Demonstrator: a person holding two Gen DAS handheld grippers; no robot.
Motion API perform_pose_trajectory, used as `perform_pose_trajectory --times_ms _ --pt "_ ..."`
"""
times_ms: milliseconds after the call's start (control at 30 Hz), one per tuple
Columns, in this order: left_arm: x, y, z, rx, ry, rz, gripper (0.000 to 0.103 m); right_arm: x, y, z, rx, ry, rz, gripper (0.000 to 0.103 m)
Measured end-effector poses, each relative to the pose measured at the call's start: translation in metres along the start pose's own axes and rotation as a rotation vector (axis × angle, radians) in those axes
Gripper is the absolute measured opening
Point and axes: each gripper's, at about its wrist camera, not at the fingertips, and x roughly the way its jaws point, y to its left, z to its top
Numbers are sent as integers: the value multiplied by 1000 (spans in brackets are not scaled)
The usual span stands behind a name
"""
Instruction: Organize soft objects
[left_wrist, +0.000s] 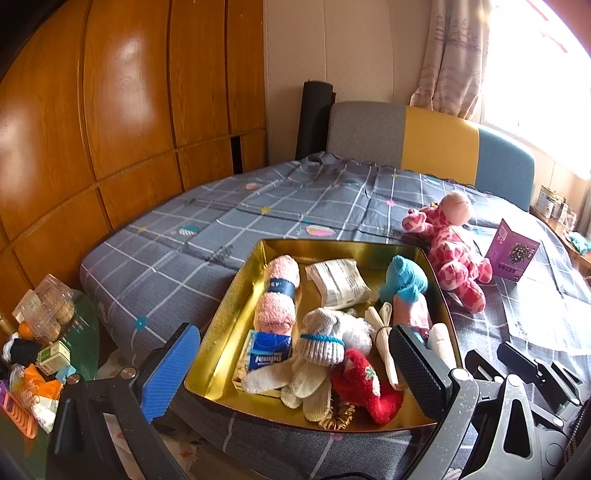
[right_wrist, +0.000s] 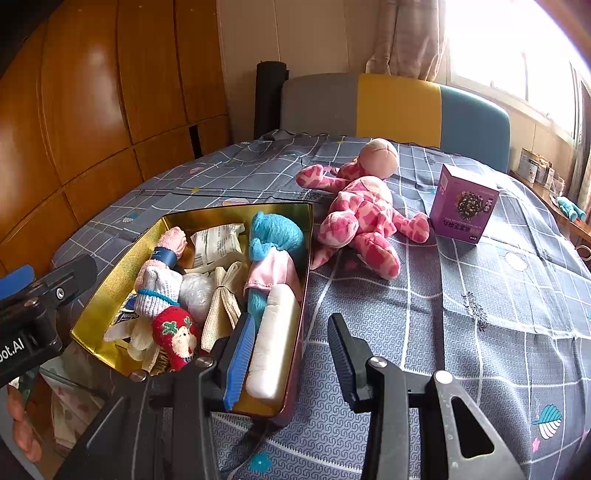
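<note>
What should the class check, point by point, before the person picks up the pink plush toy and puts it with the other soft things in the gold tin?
1. Pink plush toy lies free on the bedspread, nothing on top: ok.
2. Right gripper empty, jaws apart, straddling the gold tin's right wall: ok.
3. Left gripper empty, jaws wide: ok.
4. Room in the tin for the toy: not ok, socks and rolled cloths crowd it.
5. Purple box stands beside the toy's leg; whether they touch: cannot tell.
6. Tin resting steady near the bed's edge: cannot tell.
</note>
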Motion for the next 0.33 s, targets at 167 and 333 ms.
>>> perform_pose_trajectory --times_ms 167,333 --pt "-3 -1 -2 11 -34 25 97 1 -3 1 11 5 -3 41" --pt "-3 1 -1 9 -36 27 103 2 -5 2 15 -1 -3 41"
